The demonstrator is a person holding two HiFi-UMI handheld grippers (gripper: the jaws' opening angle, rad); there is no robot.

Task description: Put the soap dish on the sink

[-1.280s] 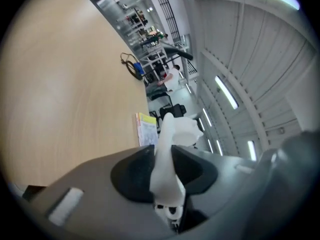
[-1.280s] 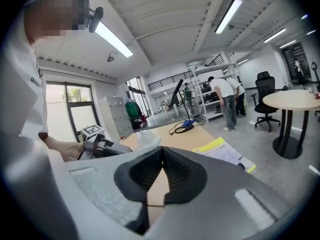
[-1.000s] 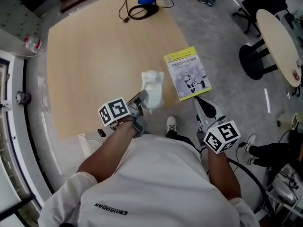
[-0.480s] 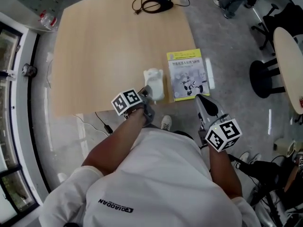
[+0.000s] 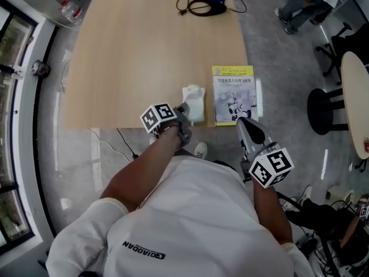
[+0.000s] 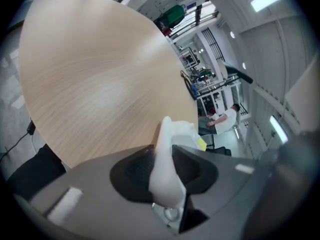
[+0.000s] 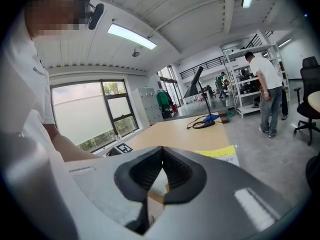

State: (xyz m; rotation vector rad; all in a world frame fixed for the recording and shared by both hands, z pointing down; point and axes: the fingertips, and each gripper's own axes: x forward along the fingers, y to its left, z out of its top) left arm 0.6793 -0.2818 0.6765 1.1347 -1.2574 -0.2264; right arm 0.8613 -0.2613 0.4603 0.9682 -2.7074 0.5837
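One white soap dish (image 5: 194, 101) beside yellow book (image 5: 233, 96).

A lab-style workshop sharing space with office furniture: at the right of the right gripper view a person (image 7: 265, 84) is standing at metal shelving (image 7: 247, 74) stacked with equipment, and strip lights (image 7: 131, 36) are glowing on a bare ribbed ceiling above tall windows (image 7: 87, 114) at left. In the head view, a coiled cable (image 5: 203, 7) is lying at the top of a pale wooden table (image 5: 144, 51), and an office chair (image 5: 343, 42) is standing on the grey concrete floor (image 5: 277, 68) at upper right.
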